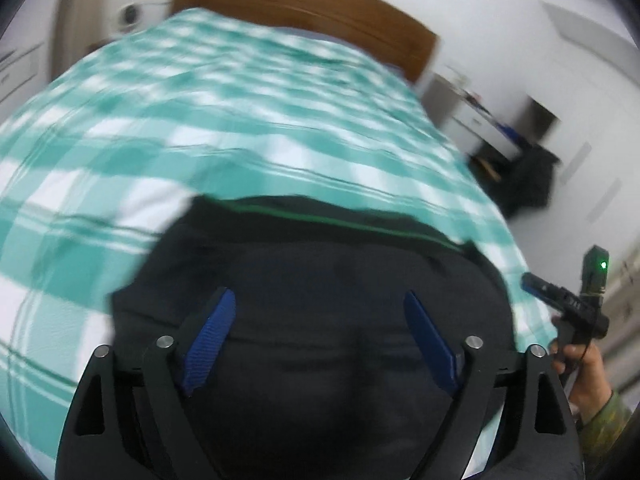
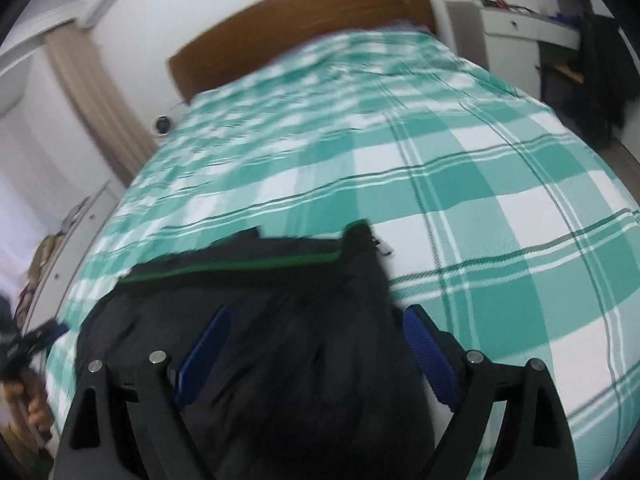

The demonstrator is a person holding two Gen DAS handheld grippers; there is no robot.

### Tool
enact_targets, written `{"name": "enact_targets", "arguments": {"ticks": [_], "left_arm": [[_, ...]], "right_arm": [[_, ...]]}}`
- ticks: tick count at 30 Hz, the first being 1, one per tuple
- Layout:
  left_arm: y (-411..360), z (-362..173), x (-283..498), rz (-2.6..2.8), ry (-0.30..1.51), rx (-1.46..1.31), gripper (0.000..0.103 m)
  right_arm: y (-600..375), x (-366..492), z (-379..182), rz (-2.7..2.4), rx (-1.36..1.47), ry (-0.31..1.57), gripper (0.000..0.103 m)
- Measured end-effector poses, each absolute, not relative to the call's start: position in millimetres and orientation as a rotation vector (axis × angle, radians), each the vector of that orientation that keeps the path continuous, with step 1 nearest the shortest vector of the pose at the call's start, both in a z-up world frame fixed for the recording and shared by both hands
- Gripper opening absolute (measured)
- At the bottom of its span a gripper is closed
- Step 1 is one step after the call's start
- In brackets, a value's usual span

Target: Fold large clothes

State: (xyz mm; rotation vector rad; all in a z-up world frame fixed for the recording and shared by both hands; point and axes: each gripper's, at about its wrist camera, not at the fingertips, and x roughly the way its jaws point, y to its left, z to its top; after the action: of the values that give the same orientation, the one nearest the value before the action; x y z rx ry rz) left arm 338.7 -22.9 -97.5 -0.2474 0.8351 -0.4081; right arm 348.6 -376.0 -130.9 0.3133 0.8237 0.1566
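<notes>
A large black garment (image 1: 320, 280) with a thin green stripe along its far edge lies on the near end of a bed with a green and white checked cover (image 1: 200, 120). My left gripper (image 1: 320, 300) is open above the garment, its blue pads wide apart and holding nothing. In the right wrist view the same garment (image 2: 260, 288) lies on the bed cover (image 2: 480, 160), and my right gripper (image 2: 316, 316) is open above its right part, empty. The right gripper also shows at the left wrist view's right edge (image 1: 568, 300).
A brown wooden headboard (image 2: 300, 12) stands at the bed's far end. A white desk (image 2: 528, 24) with dark clothing hanging beside it stands right of the bed. A beige curtain (image 2: 88, 80) and white cabinets (image 2: 72, 224) are on the left. Both views are motion-blurred.
</notes>
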Motion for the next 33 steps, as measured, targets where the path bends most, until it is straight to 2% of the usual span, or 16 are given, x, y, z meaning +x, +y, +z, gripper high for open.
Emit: {"name": "enact_targets", "arguments": {"ticks": [5,8,12,16,19,24,28,33], "left_arm": [[-84,-103,351,-0.481,0.857,-0.182,0.093],[-105,-142,373,-0.426,0.962,-0.165,0.093],[-121,-179,381,-0.392,0.965,-0.064,0.101],[-117,-179,384,-0.386,0.998,-0.051,0.102],[-114,-165,375,-0.37,1.01,-0.05,0.096],[-103,-138,323,-0.429,0.942,-0.041,0.097],[-110,-165,307,-0.41,0.97,0.056,0.099],[-106,-183,313,-0.414,0.962,0.02,0.102]], "right_arm": [[-368,284,-137,0.23,0.328,0.845,0.09],[-369,245,-145,0.251,0.363,0.852,0.09],[-375,207,-153,0.225,0.413,0.839,0.09],[-381,189,-161,0.196,0.45,0.848,0.09],[-384,182,-157,0.179,0.457,0.833,0.09],[-378,172,-142,0.192,0.448,0.782,0.09],[-364,172,-135,0.219,0.433,0.766,0.09],[-344,169,-133,0.253,0.413,0.774,0.09]]}}
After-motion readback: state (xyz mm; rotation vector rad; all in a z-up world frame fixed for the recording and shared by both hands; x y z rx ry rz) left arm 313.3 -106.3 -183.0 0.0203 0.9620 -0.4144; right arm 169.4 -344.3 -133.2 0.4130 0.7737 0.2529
